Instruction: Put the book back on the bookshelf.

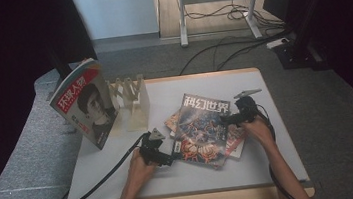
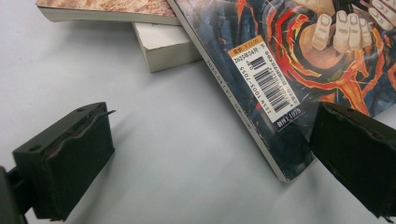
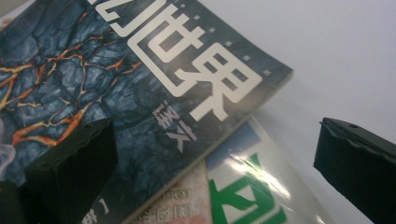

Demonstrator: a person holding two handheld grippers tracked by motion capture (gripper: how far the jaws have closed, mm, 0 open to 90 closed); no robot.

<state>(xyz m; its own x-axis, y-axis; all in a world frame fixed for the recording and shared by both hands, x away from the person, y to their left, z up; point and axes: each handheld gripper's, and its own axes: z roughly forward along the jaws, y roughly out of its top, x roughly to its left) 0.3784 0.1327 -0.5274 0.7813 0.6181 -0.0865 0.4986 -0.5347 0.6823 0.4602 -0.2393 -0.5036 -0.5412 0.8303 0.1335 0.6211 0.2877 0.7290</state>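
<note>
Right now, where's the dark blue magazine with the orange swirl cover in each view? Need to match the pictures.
High view: the dark blue magazine with the orange swirl cover tops the stack at table centre, between both tongs.
Left gripper view: upper right, barcode corner between the open jaws.
Right gripper view: upper left, its corner over a green-lettered magazine.
Shared landmark: the large white cover title, in the high and right gripper views.

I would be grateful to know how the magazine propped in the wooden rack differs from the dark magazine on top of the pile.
The red-framed magazine stands tilted against the wooden rack; the dark magazine lies flat on a pile. The first cover shows a portrait, the second blue-and-orange artwork. The standing one is untouched, while the left tool and right tool, both open, sit at the dark one's edges. Both carry large Chinese titles.
</note>
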